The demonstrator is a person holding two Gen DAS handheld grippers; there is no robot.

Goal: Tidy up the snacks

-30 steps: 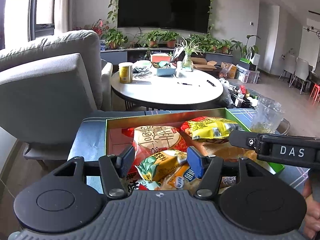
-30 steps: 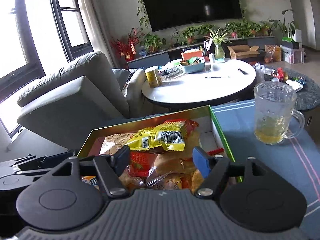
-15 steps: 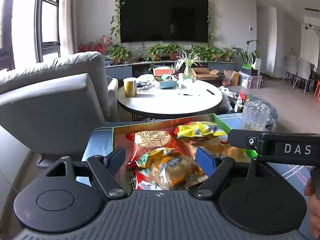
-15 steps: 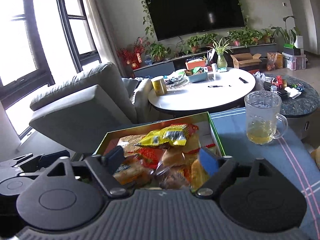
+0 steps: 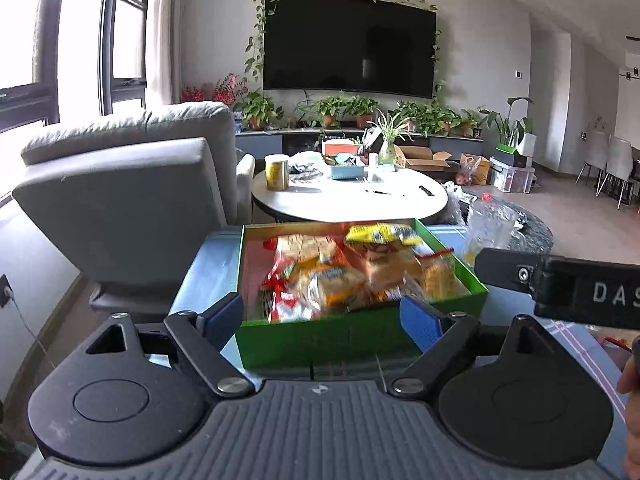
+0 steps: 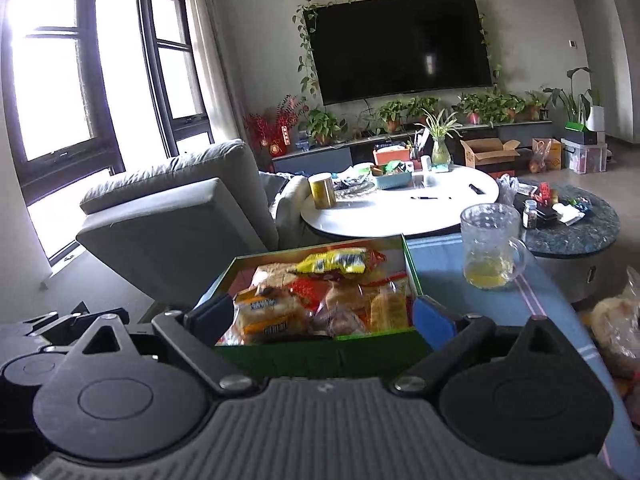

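Observation:
A green box (image 5: 320, 344) full of wrapped snacks stands on a blue tablecloth, just beyond both grippers. A yellow packet (image 5: 380, 234) lies on top at its far side, and bread packs (image 5: 332, 284) fill the near side. My left gripper (image 5: 320, 316) hovers before the box's near wall, its jaws opening with nothing between them. My right gripper (image 6: 322, 316) is open too, in front of the same box (image 6: 320, 354), its fingers (image 6: 434, 316) wide and holding nothing. The yellow packet (image 6: 332, 262) shows here as well.
A glass mug (image 6: 488, 246) with yellow liquid stands right of the box. More bagged snacks (image 6: 616, 328) lie at the right edge. A grey armchair (image 5: 132, 200) is on the left and a white round table (image 5: 352, 200) behind. The right gripper's body (image 5: 560, 284) juts in from the right.
Both grippers have drawn back from over the box and their jaws have widened. The packet that sat between the left fingers now lies in the box.

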